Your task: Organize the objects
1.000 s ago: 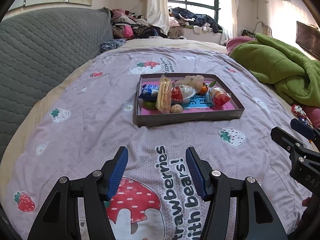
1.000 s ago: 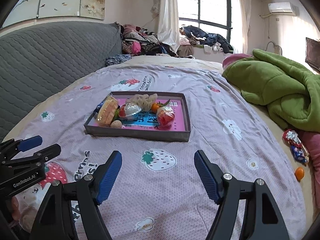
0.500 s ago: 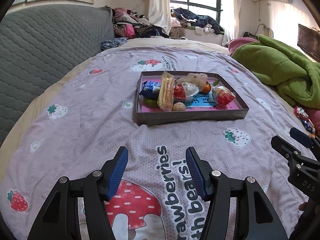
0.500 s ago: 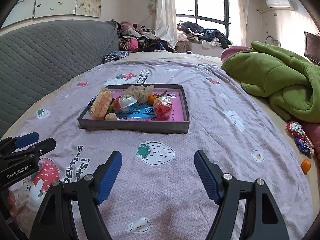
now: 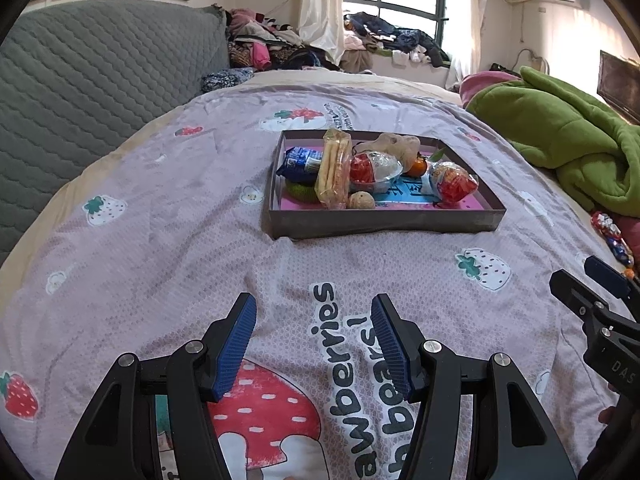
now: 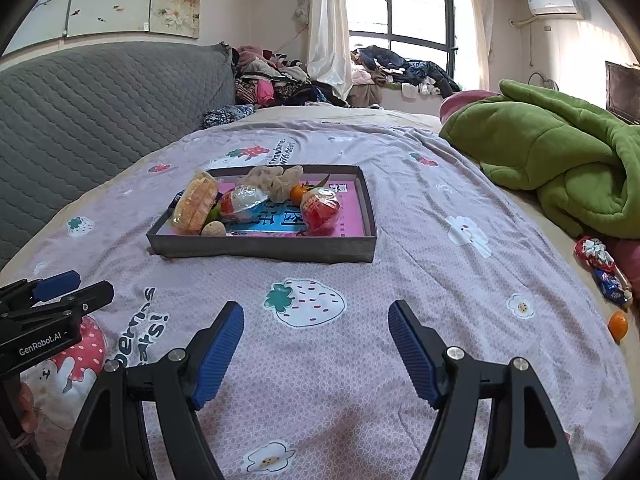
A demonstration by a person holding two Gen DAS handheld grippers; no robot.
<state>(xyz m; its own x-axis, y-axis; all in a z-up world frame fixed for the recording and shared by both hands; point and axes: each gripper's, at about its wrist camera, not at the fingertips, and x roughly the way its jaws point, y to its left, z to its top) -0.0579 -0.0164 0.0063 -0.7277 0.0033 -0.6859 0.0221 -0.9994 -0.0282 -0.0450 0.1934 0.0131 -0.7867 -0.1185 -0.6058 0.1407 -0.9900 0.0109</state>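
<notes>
Most snacks sit in the tray (image 6: 264, 246); an orange (image 6: 618, 325) and candies (image 6: 608, 280) remain out, left gripper (image 5: 314, 342) and right gripper (image 6: 316, 344) both spread empty

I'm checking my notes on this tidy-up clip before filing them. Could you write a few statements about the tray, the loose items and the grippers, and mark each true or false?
1. The tray sits on the bedspread with several items in it. True.
2. The right gripper grips a snack. False: its jaws are open and empty.
3. A small orange fruit lies outside the tray, on the right. True.
4. The left gripper is inside the tray. False: it is over the bedspread, short of the tray.
5. The green blanket covers the tray. False: it lies apart, to the right.
</notes>
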